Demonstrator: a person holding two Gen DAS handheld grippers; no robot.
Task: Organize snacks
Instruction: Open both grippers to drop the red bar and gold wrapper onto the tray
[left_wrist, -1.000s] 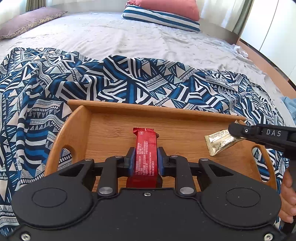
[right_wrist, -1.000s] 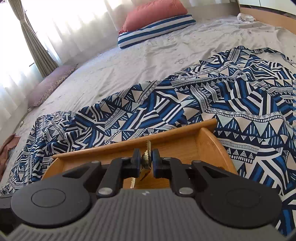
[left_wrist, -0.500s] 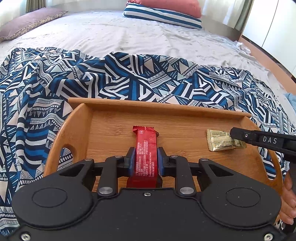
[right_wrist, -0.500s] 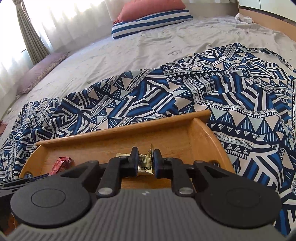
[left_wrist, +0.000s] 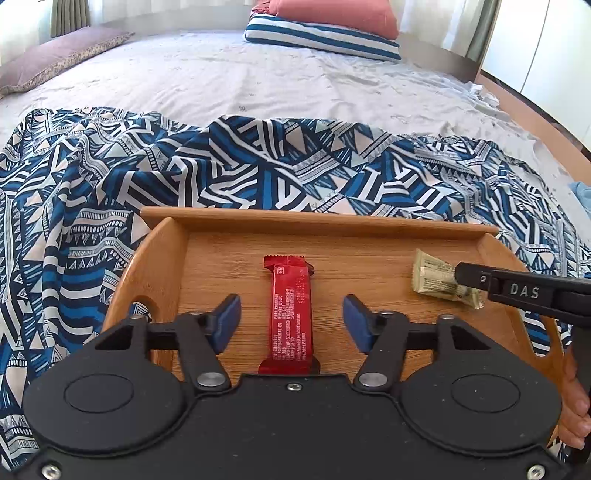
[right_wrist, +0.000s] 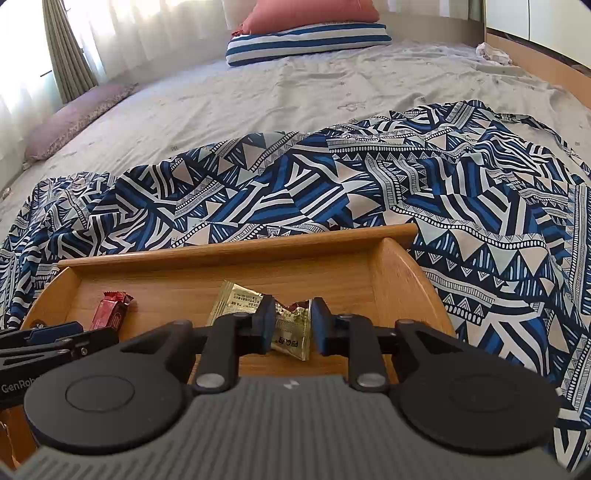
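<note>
A red snack bar (left_wrist: 290, 314) lies lengthwise on the floor of the wooden tray (left_wrist: 314, 221). My left gripper (left_wrist: 291, 321) is open, its blue pads wide apart on either side of the bar, not touching it. The bar also shows in the right wrist view (right_wrist: 110, 314). A gold snack packet (right_wrist: 258, 317) lies flat in the right part of the tray (right_wrist: 240, 243). My right gripper (right_wrist: 293, 326) is partly open around the packet's near end, its pads slightly apart from the wrapper. In the left wrist view the packet (left_wrist: 437, 278) lies under the right gripper's finger (left_wrist: 517, 291).
The tray sits on a blue and white patterned cloth (left_wrist: 258, 166) spread over a grey bed (left_wrist: 258, 85). Striped and red pillows (right_wrist: 306, 33) lie at the far end, a mauve pillow (left_wrist: 55, 59) at the left. A wooden bed frame (right_wrist: 535, 55) runs along the right.
My left gripper has opened and let go of the red bar, which now lies on the tray. My right gripper has lowered the gold packet onto the tray and loosened its jaws.
</note>
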